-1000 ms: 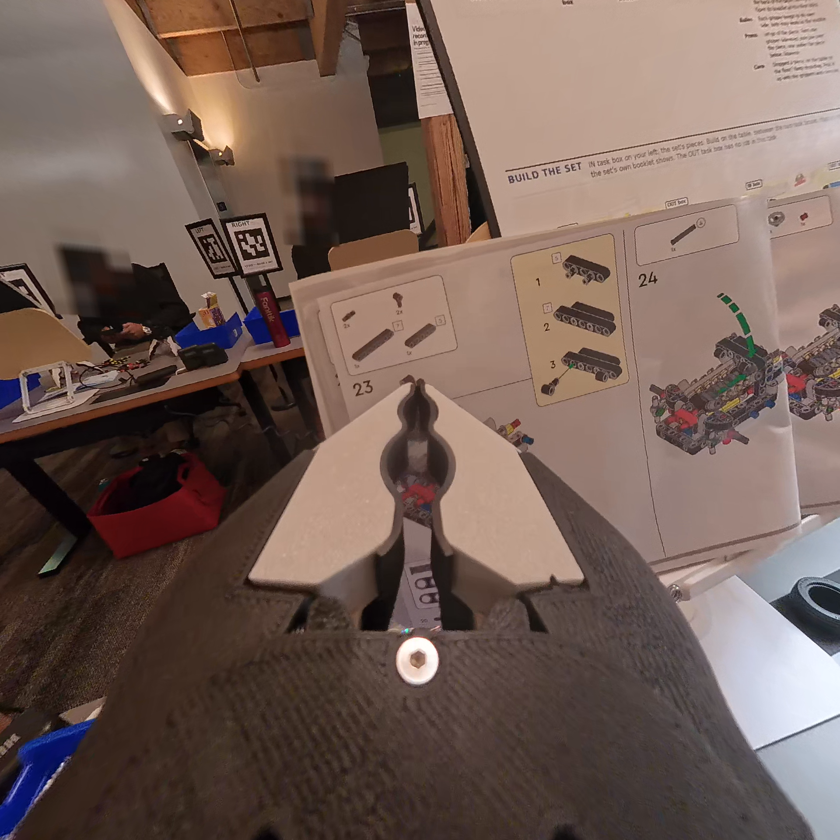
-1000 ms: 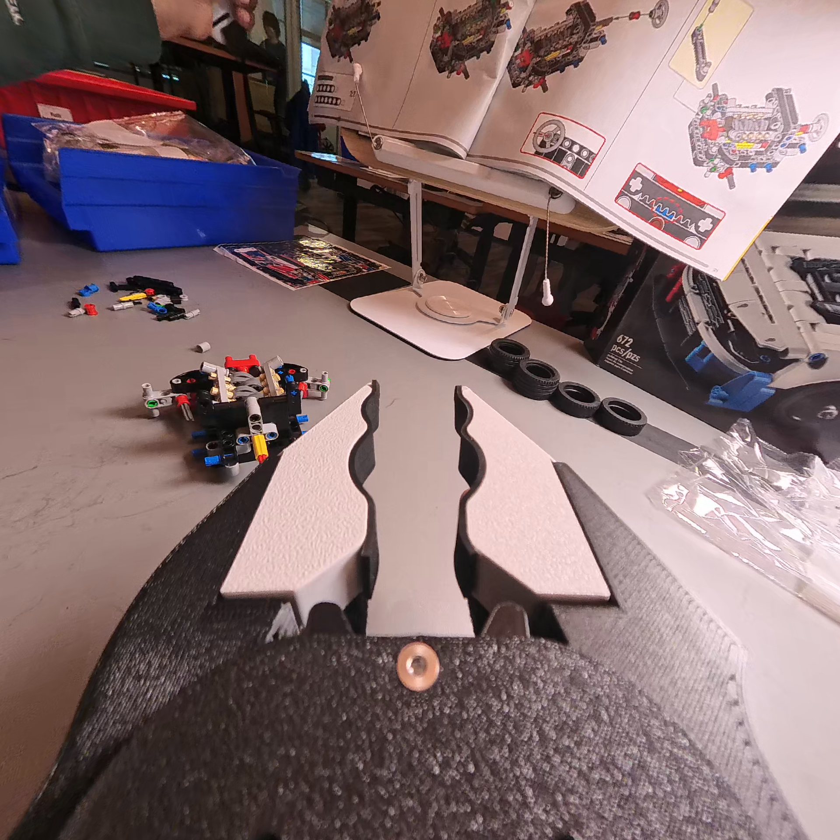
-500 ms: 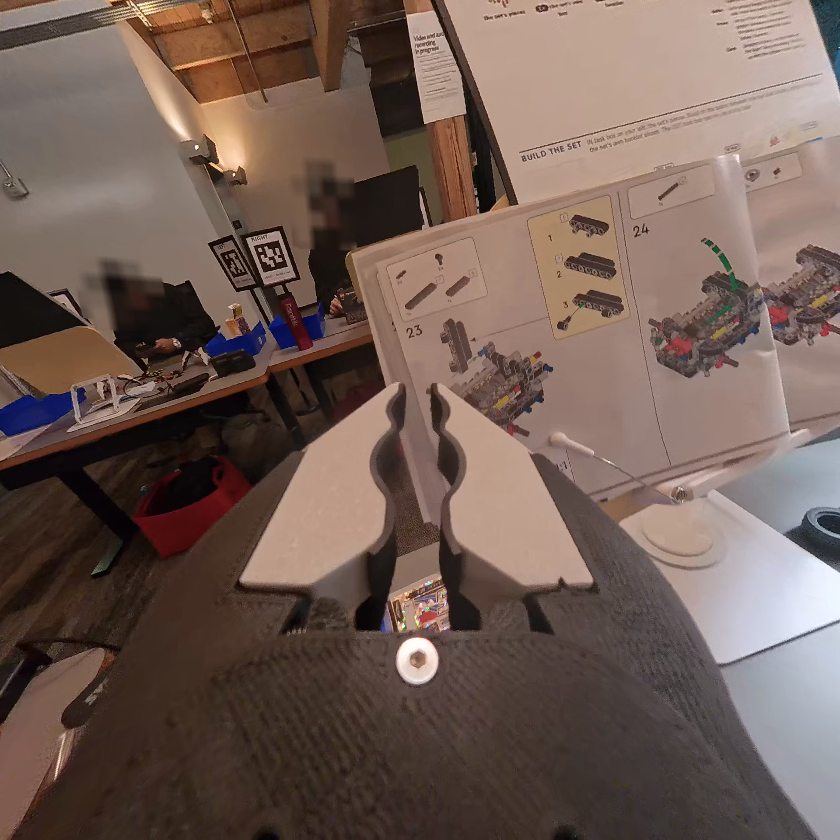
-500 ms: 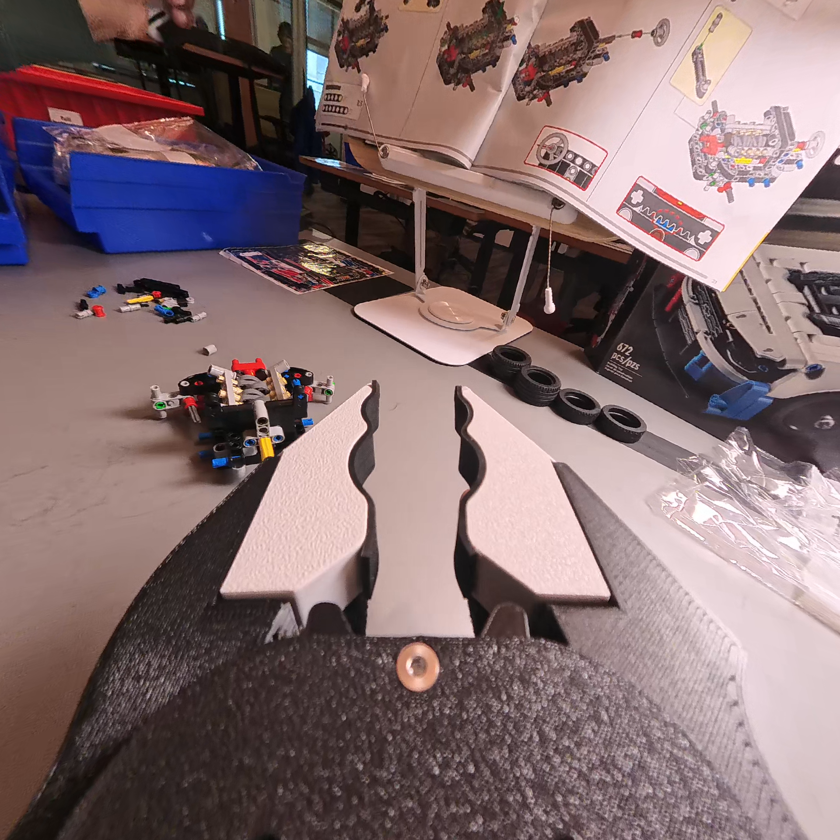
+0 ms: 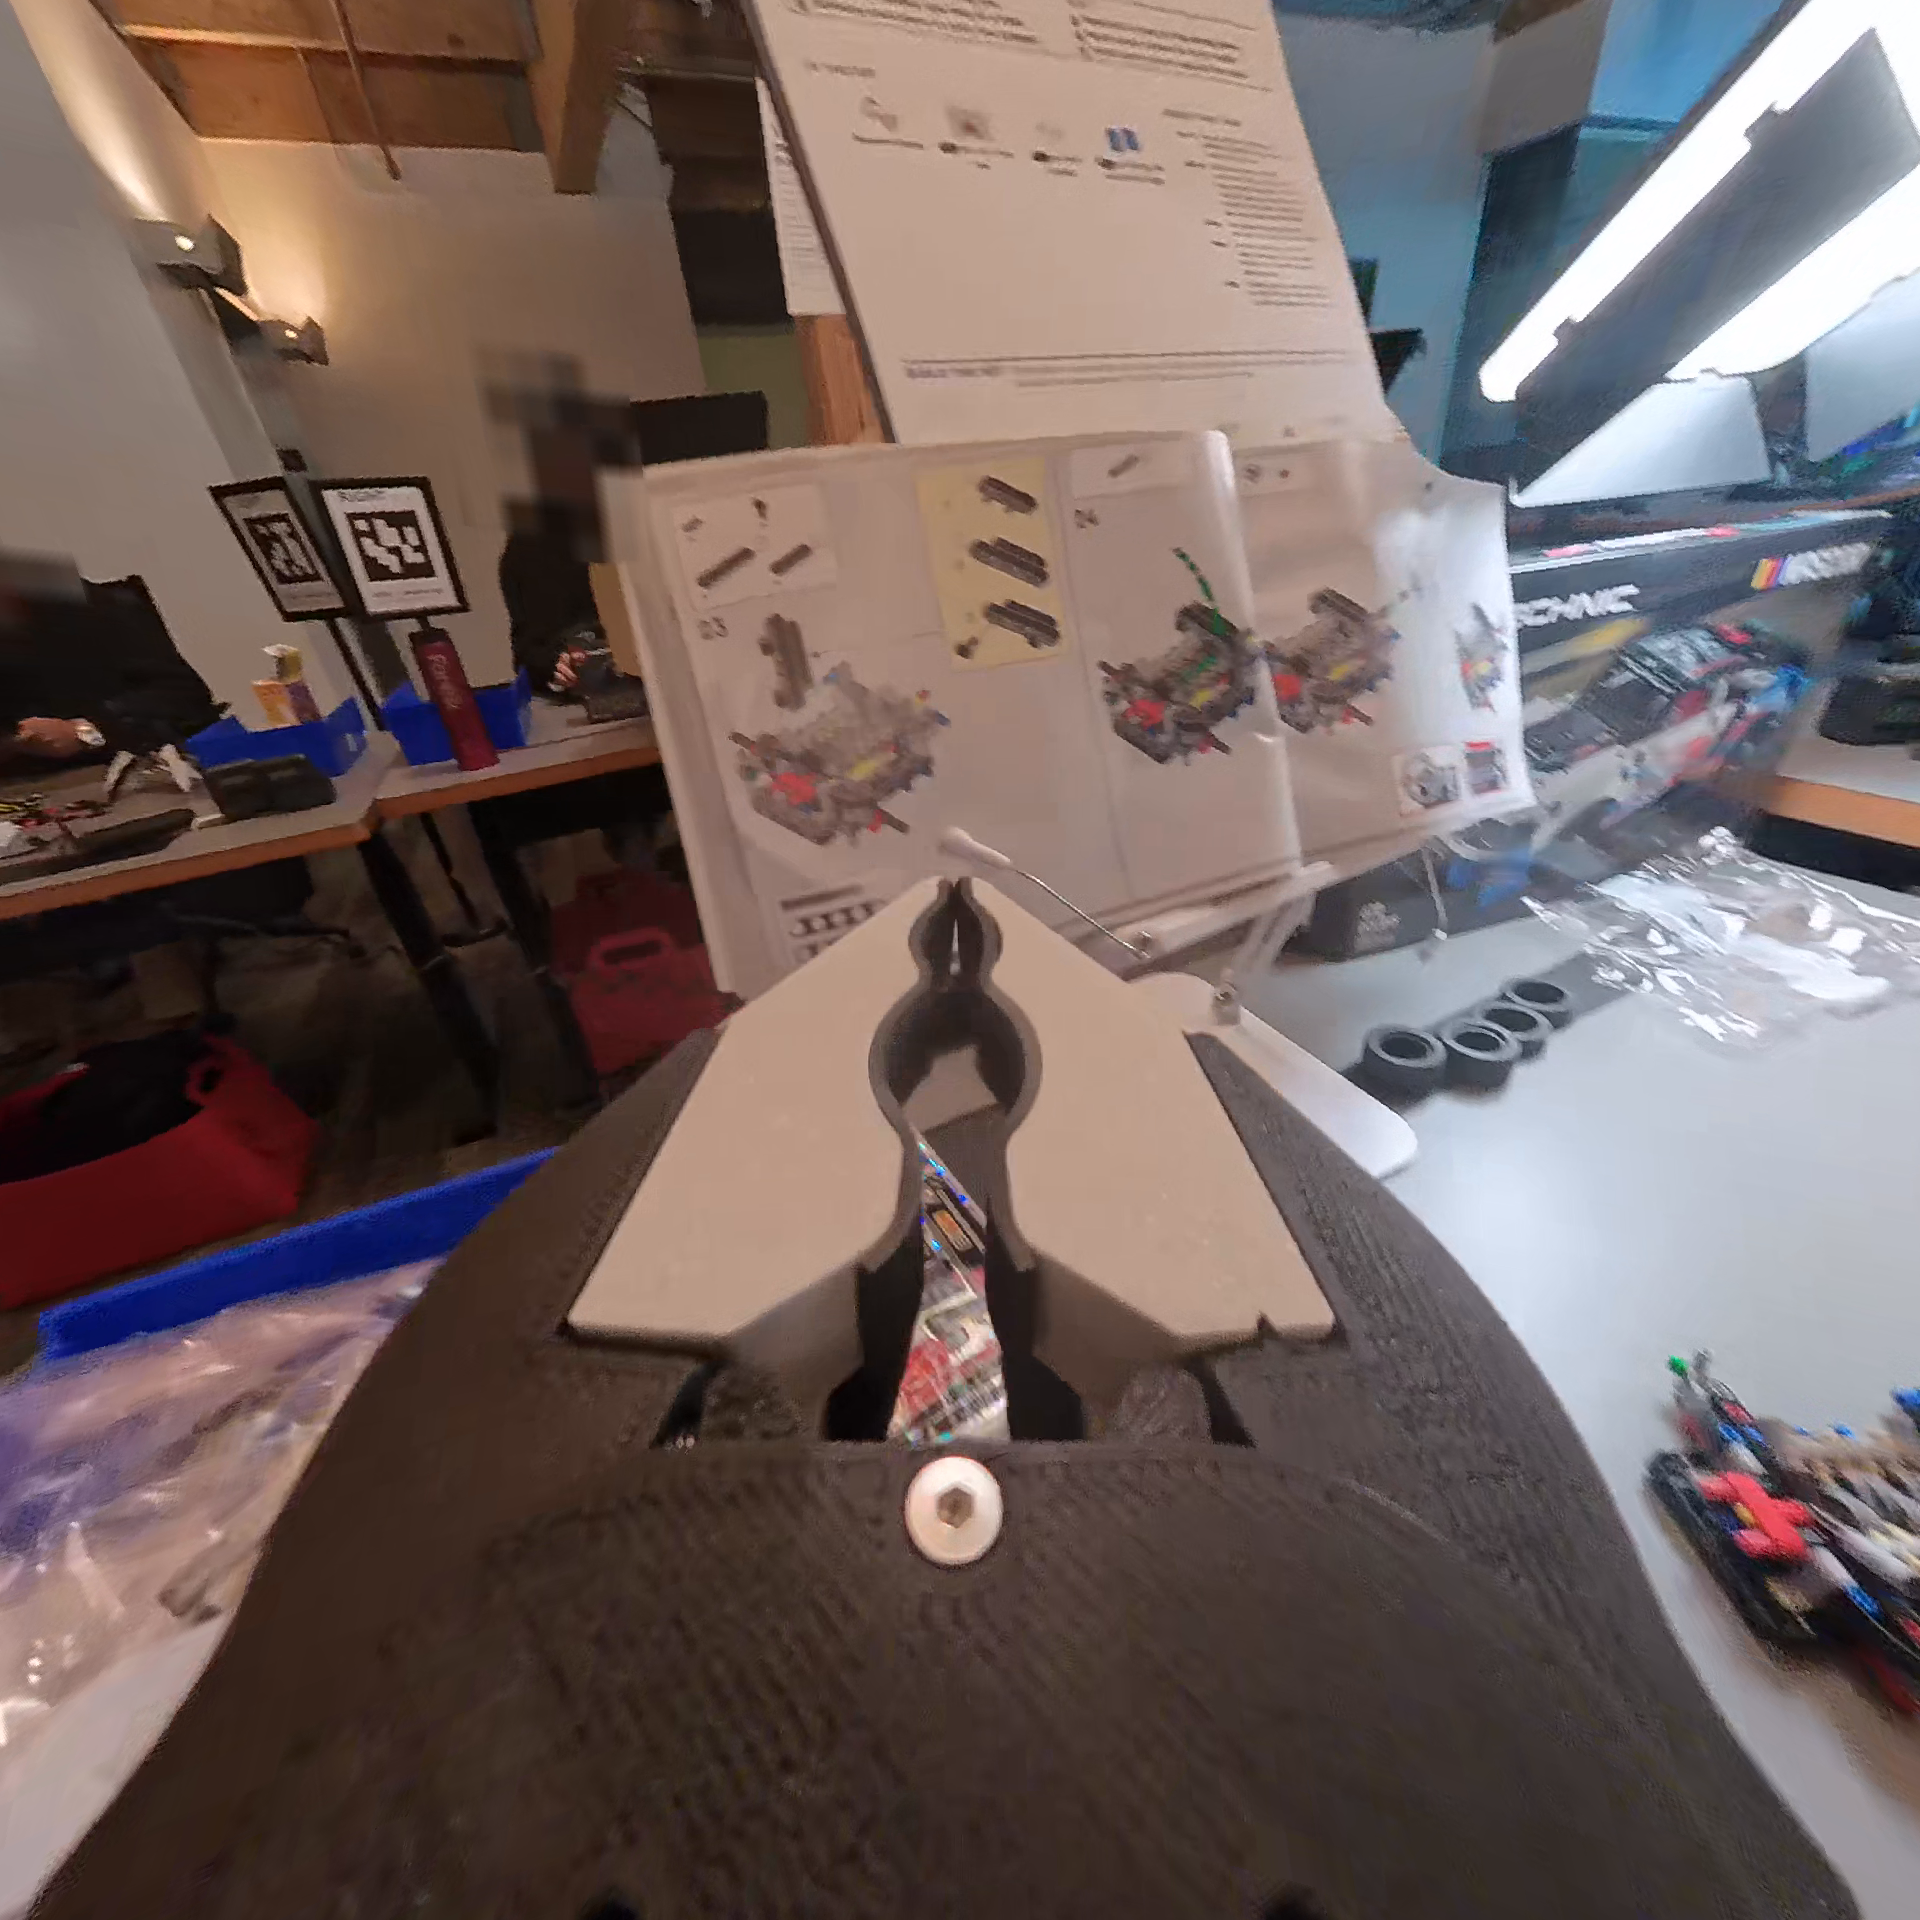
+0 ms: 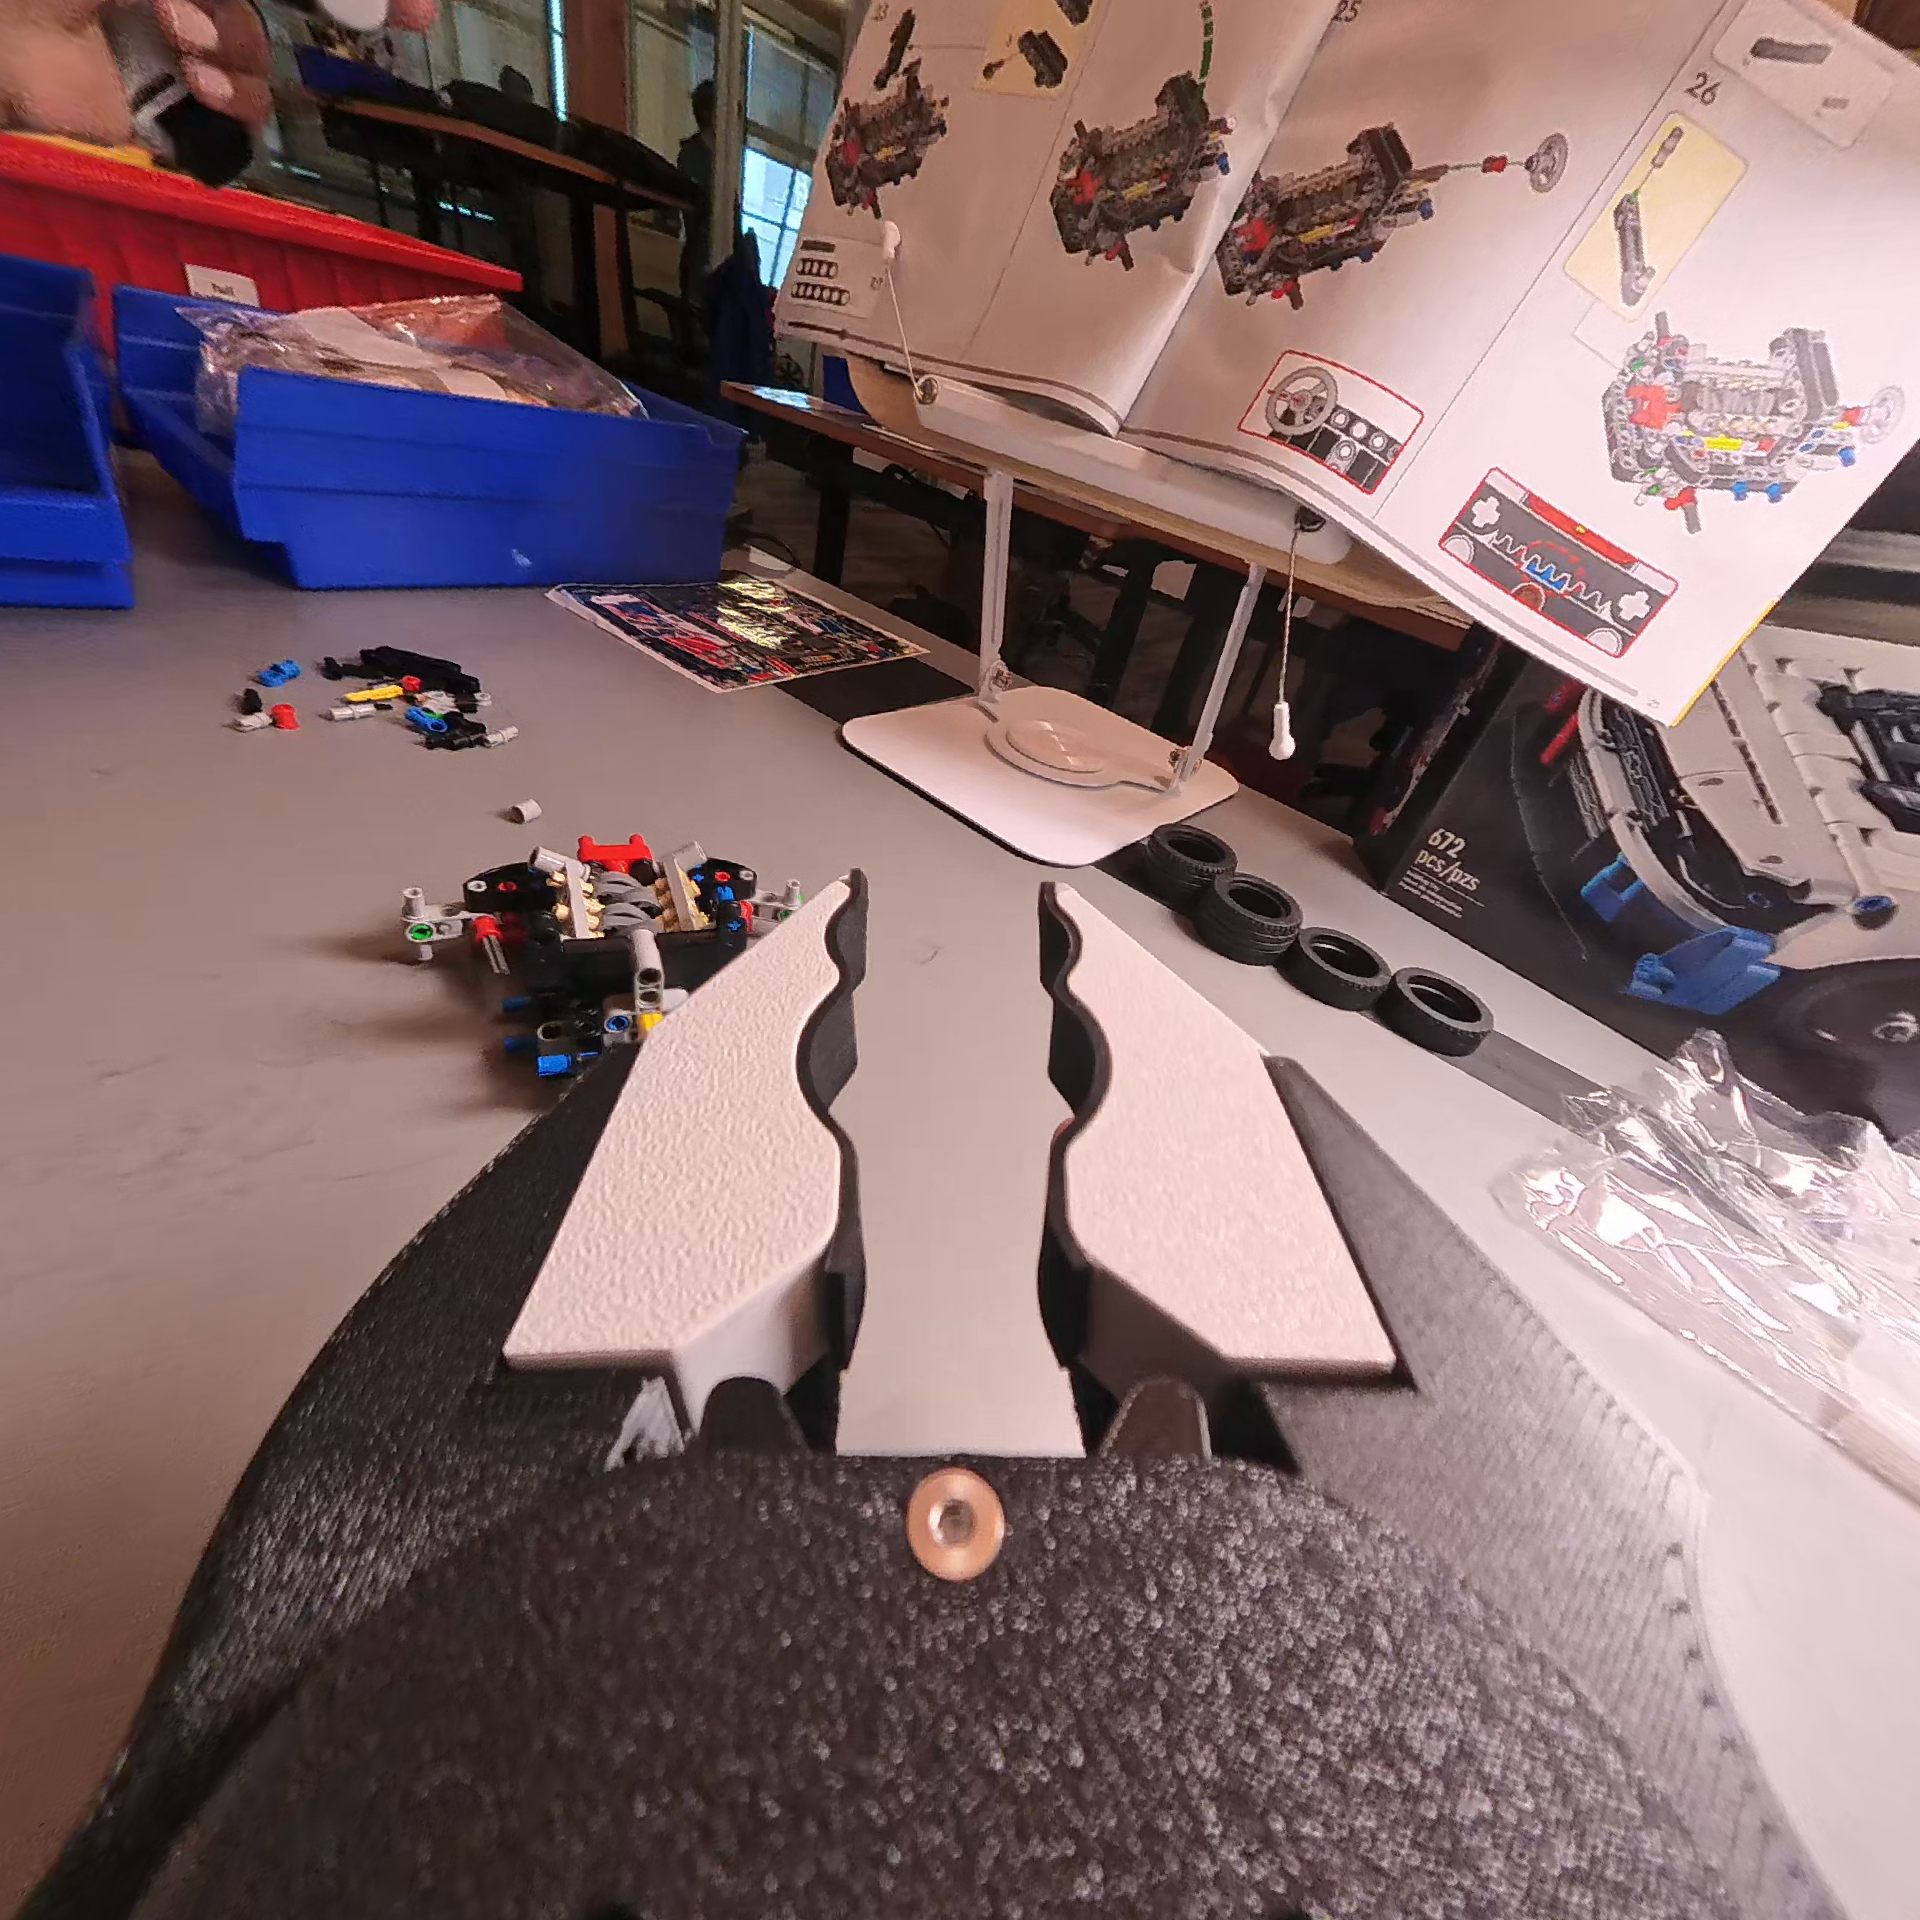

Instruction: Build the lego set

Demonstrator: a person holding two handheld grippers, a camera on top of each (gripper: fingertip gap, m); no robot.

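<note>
The part-built lego assembly [image 6: 613, 925], black with red, grey and blue pieces, lies on the grey table [image 6: 208, 1091] just left of my right gripper [image 6: 951, 888]. That gripper is open and empty, low over the table. My left gripper [image 5: 954, 885] is shut with nothing visible between its tips, and it points at the open instruction booklet [image 5: 1039, 675] on its white stand [image 6: 1039, 758]. The assembly shows blurred at the lower right of the left wrist view [image 5: 1787, 1527]. Loose small pieces [image 6: 384, 696] lie farther left on the table.
Several black tyres [image 6: 1320, 956] lie in a row beside the stand. The set's box [image 6: 1662, 831] and a clear plastic bag [image 6: 1714, 1195] are at the right. Blue bins [image 6: 447, 468] with bagged parts, a red bin [image 6: 208, 239] and a sticker sheet [image 6: 738, 634] are at the back left. Spacing between my two grippers at the tips: around 40 cm.
My left gripper drew back from the booklet and swung right. Its fingers parted slightly half a second ago and are shut again now. My right gripper stayed open and barely moved.
</note>
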